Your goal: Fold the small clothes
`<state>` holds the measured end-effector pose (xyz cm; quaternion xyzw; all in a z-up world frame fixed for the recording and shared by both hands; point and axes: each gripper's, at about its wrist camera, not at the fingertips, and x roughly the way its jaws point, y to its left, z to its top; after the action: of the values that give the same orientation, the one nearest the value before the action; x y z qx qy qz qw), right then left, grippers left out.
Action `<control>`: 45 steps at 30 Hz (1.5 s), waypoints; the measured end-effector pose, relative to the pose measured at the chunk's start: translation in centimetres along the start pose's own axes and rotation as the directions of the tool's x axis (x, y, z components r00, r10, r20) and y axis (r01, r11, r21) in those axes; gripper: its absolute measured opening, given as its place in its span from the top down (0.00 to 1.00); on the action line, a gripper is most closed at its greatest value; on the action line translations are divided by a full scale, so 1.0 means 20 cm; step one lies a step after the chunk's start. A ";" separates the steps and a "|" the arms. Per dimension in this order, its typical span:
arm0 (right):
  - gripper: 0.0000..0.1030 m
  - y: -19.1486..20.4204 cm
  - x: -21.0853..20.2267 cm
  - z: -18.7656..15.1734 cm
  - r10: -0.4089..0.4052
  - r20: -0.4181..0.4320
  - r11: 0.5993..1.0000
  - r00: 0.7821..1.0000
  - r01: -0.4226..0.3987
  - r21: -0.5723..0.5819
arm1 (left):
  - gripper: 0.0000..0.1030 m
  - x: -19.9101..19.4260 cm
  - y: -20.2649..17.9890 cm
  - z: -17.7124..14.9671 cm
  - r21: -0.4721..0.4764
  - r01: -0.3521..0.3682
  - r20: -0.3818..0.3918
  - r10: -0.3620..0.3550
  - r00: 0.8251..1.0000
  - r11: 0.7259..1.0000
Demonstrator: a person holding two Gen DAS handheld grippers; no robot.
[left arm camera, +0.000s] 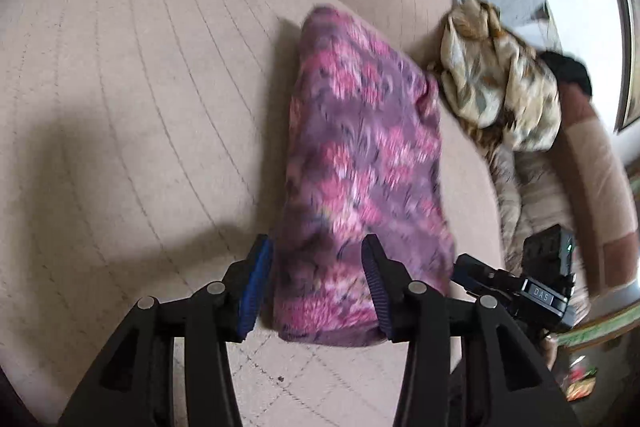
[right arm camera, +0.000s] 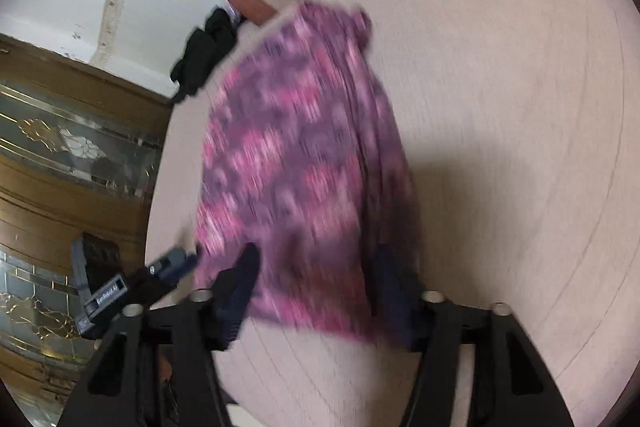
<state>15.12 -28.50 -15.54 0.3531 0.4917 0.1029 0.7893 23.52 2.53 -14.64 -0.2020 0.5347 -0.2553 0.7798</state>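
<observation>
Folded cloth lies lengthwise, running away from both grippers

The purple cloth (left arm camera: 360,163) rests on the beige cushion (left arm camera: 140,87); left gripper (left arm camera: 316,287) and right gripper (right arm camera: 316,291) both straddle its near end, fingers apart, equally close.

I see a soft purple-pink floral cloth (left arm camera: 360,155) on a matt beige quilted cushion (left arm camera: 140,87); my left gripper (left arm camera: 316,291) is matt black plastic with ribbed blue pads (left arm camera: 254,291).
</observation>
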 end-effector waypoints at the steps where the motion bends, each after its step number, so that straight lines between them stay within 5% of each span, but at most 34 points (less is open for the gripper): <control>1: 0.56 0.00 0.05 -0.02 -0.021 -0.020 1.000 1.000 0.021 0.002 | 0.57 0.04 0.00 -0.02 0.005 -0.005 -0.037 0.005 0.999 1.000; 4: 0.92 0.06 0.12 -0.04 -0.143 -0.025 0.988 0.989 0.141 -0.067 | 0.66 0.04 0.00 -0.06 0.028 -0.018 -0.040 0.020 0.999 0.999; 8: 0.92 0.12 -0.05 -0.07 -0.147 0.084 0.986 0.986 0.153 -0.072 | 0.67 -0.03 0.04 -0.11 0.037 -0.013 -0.019 0.014 1.000 0.999; 11: 0.92 0.02 0.06 -0.12 -0.224 0.022 0.974 0.974 0.225 -0.039 | 0.69 0.01 0.06 -0.14 0.057 -0.063 -0.035 0.065 0.997 0.996; 13: 0.93 0.02 0.07 -0.11 -0.214 0.022 0.976 0.977 0.214 -0.031 | 0.83 0.00 0.01 -0.14 0.131 -0.123 -0.014 0.125 0.992 0.984; 18: 0.92 0.03 0.12 -0.08 -0.255 0.001 0.965 0.967 0.255 -0.069 | 0.79 -0.01 -0.05 -0.17 0.197 -0.185 0.016 0.186 0.983 0.963; 23: 0.47 0.20 -0.06 0.00 -0.188 0.103 0.972 0.977 0.201 -0.126 | 0.45 -0.16 -0.12 -0.09 0.196 -0.193 0.094 0.177 0.980 0.961; 29: 0.41 0.41 -0.07 0.44 -0.125 0.128 0.964 0.984 0.151 -0.220 | 0.43 -0.14 -0.13 0.35 0.091 -0.155 0.091 0.146 0.985 0.984; 34: 0.42 0.34 0.20 0.95 -0.136 0.088 0.976 0.987 0.148 -0.160 | 0.43 0.07 -0.08 0.81 -0.018 -0.114 0.085 0.115 0.990 0.993; 37: 0.52 0.26 0.35 1.15 -0.155 0.065 0.983 0.986 0.160 -0.091 | 0.43 0.23 -0.06 1.00 -0.087 -0.080 0.038 0.083 0.996 0.993; 38: 0.63 0.23 0.42 1.20 -0.151 0.031 0.986 0.988 0.153 -0.070 | 0.43 0.29 -0.06 1.03 -0.083 -0.074 0.008 0.075 0.997 0.994; 41: 0.88 0.14 0.50 1.24 -0.129 -0.021 0.992 0.991 0.129 0.007 | 0.69 0.39 -0.08 1.07 -0.057 -0.067 -0.055 0.064 0.996 0.996; 45: 0.94 0.13 0.32 1.22 -0.053 0.083 0.998 0.995 0.051 0.021 | 0.80 0.29 -0.07 1.04 -0.081 0.042 -0.004 -0.042 0.999 0.996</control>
<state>39.55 -34.49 -11.89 0.3517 0.4684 0.0626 0.8081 44.56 -1.27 -10.82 -0.2439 0.5426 -0.2503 0.7638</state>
